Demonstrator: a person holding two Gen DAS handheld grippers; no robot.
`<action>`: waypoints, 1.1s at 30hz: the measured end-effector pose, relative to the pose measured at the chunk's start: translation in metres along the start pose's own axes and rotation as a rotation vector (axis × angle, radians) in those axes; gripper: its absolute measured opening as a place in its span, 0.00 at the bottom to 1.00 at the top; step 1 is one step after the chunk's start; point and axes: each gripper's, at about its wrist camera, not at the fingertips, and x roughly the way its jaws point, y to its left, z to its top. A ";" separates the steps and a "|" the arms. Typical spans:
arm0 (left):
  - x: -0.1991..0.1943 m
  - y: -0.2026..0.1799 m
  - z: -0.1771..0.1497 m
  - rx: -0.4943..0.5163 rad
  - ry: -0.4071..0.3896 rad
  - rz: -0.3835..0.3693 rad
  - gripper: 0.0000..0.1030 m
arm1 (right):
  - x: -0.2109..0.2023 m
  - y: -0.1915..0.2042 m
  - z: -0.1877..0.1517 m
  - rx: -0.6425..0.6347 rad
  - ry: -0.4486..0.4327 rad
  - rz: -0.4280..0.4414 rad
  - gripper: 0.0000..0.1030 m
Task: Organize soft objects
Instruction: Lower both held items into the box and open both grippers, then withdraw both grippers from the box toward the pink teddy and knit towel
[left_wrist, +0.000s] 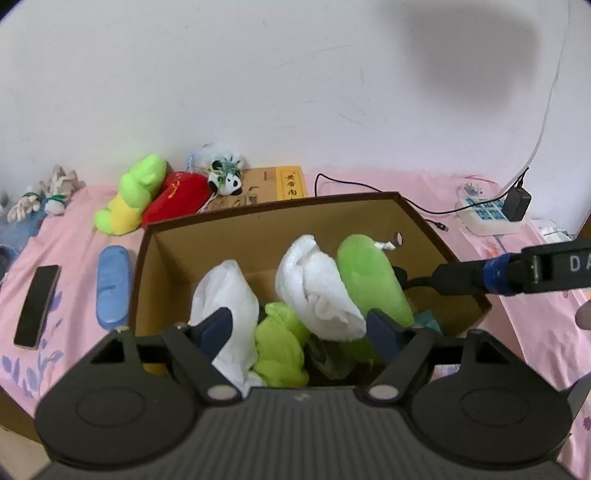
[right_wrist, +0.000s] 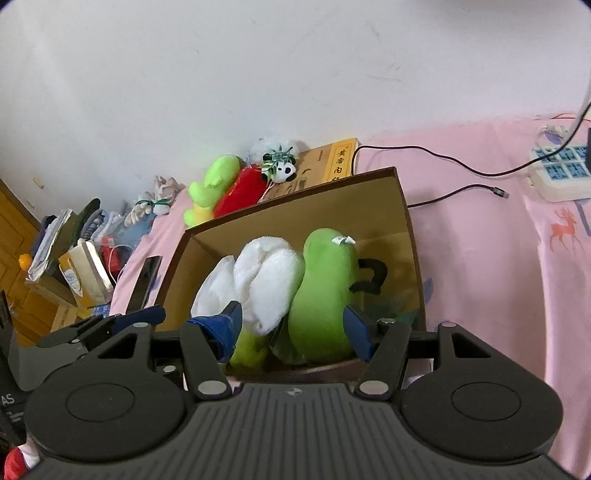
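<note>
A brown cardboard box (left_wrist: 332, 203) stands on the pink bedsheet (left_wrist: 74, 229). Inside it lie a white cloth (left_wrist: 225, 291), a rolled white towel (left_wrist: 314, 288), a green plush (left_wrist: 373, 280) and a lime-green cloth (left_wrist: 280, 347). My left gripper (left_wrist: 301, 328) hovers over the box's near side, jaws wide apart, pressing on nothing. In the right wrist view the same box (right_wrist: 402, 206), towel (right_wrist: 266, 280) and green plush (right_wrist: 325, 291) show between the spread fingers of my right gripper (right_wrist: 293, 328), which is open too. One blue-taped finger of that gripper (left_wrist: 480, 277) reaches in over the box's right wall.
Behind the box sit a green-and-yellow plush (left_wrist: 133, 195), a red plush (left_wrist: 177, 195), a small panda (left_wrist: 229, 179) and a yellow book (left_wrist: 291, 182). A blue case (left_wrist: 110, 284) and a phone (left_wrist: 37, 306) lie left of it. A power strip (left_wrist: 487, 214) and black cable (left_wrist: 369, 186) are at right.
</note>
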 end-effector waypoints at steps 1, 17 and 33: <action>-0.002 -0.001 -0.002 -0.002 0.005 0.007 0.78 | -0.003 0.001 -0.002 -0.001 -0.007 -0.003 0.44; -0.038 -0.020 -0.031 -0.010 0.015 0.120 0.94 | -0.042 0.000 -0.052 0.069 -0.068 0.023 0.44; -0.059 -0.035 -0.062 -0.039 0.065 0.216 0.97 | -0.070 0.007 -0.091 0.038 -0.091 0.018 0.44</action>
